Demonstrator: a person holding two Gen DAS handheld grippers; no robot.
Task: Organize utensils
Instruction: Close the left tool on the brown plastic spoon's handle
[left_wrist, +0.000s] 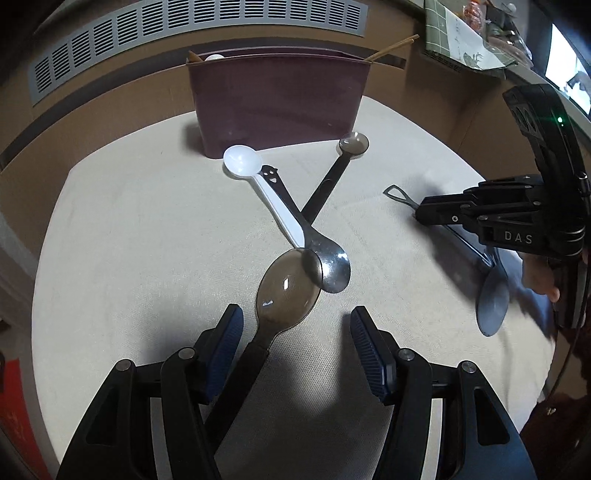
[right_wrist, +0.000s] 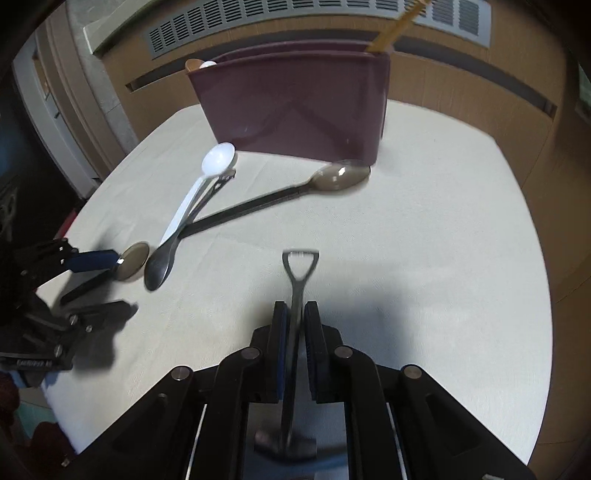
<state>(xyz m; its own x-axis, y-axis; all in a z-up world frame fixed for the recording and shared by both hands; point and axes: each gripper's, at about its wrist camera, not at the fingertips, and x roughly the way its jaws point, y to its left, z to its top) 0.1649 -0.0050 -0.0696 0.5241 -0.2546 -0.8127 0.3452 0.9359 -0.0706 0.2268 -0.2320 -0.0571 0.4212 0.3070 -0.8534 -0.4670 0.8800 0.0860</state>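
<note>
Maroon plastic, the utensil holder stood at the far edge of the cloth-covered table, with chopsticks poking from it. Before it lay a white spoon, a steel spoon and a smoky spoon, crossing. The left gripper hung with jaws wide apart astride another smoky spoon. The right gripper had its jaws narrow around a shovel-handled spoon; whether the pads pressed it, I could not tell.
</note>
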